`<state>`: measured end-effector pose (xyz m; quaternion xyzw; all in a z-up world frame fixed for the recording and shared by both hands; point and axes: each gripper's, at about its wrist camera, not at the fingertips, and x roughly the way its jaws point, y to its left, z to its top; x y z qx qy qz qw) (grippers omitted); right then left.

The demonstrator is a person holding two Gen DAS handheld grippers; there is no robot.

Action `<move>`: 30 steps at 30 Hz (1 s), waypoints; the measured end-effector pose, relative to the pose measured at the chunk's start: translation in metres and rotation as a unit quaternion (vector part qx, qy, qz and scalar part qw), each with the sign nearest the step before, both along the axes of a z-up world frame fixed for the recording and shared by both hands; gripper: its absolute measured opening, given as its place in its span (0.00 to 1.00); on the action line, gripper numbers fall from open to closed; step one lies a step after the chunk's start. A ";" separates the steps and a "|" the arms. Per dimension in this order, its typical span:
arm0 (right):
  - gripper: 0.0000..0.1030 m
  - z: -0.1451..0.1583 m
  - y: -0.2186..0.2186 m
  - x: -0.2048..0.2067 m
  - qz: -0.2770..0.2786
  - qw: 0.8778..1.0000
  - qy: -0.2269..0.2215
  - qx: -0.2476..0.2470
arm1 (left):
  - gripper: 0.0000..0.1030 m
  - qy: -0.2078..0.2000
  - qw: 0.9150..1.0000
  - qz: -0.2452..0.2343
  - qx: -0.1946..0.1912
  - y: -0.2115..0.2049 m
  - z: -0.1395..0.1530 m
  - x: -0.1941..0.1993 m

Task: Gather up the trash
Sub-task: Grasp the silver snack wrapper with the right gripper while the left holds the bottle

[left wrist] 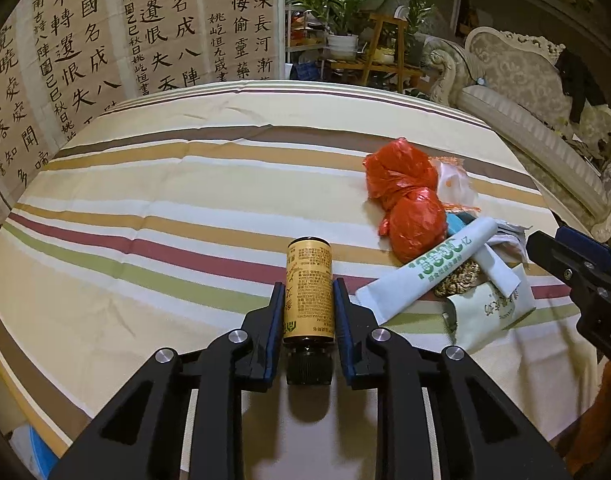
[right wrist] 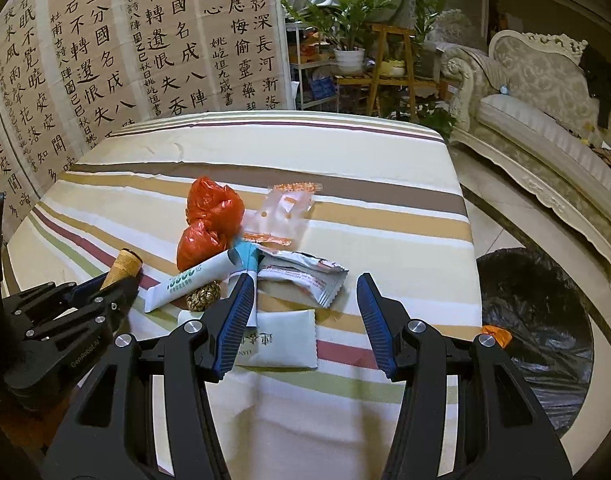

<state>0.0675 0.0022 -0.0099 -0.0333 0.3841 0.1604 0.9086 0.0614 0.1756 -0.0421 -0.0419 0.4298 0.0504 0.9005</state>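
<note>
Left gripper (left wrist: 307, 308) is clamped on a yellow-labelled bottle (left wrist: 308, 292), black cap toward the camera, held above the striped tablecloth (left wrist: 165, 208). Right gripper (right wrist: 305, 320) stands wide open and holds nothing; below its gap lies a white packet (right wrist: 283, 338). Just beyond, the trash pile: a white tube (right wrist: 193, 280), a silver wrapper (right wrist: 305, 276), a gold ball (right wrist: 203, 296), a red bag (right wrist: 209, 224) and a clear wrapper (right wrist: 285, 208). A black-lined bin (right wrist: 537, 320) stands off the table's right edge.
</note>
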 end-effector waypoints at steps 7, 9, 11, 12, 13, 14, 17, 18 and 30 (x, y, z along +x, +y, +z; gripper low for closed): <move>0.51 -0.010 0.004 0.015 0.002 1.000 0.016 -0.021 | 0.24 0.000 1.000 0.009 -0.005 0.006 -0.001 0.000; 0.51 -0.012 0.008 0.020 0.006 0.999 0.021 -0.025 | 0.24 -0.001 1.000 0.009 -0.005 0.006 -0.001 0.000; 0.51 -0.015 0.010 0.025 0.012 0.999 0.029 -0.026 | 0.24 -0.001 1.000 0.009 -0.005 0.005 -0.001 0.000; 0.51 -0.017 0.012 0.028 0.017 0.999 0.034 -0.027 | 0.24 -0.001 1.000 0.010 -0.005 0.005 -0.001 0.000; 0.51 -0.019 0.013 0.029 0.019 0.999 0.037 -0.029 | 0.24 -0.001 1.000 0.009 -0.005 0.005 -0.001 0.000; 0.51 -0.020 0.015 0.030 0.022 0.998 0.039 -0.032 | 0.24 -0.001 1.000 0.009 -0.006 0.005 -0.001 0.000; 0.49 -0.027 0.018 0.030 0.030 0.998 0.045 -0.043 | 0.24 -0.001 1.000 0.010 -0.005 0.005 -0.001 0.000; 0.44 -0.026 0.018 0.029 0.031 0.998 0.042 -0.046 | 0.24 -0.001 1.000 0.010 -0.004 0.004 0.000 0.001; 0.21 -0.023 0.010 0.017 0.031 0.998 0.037 -0.037 | 0.24 -0.001 1.000 0.014 -0.002 0.004 0.002 0.001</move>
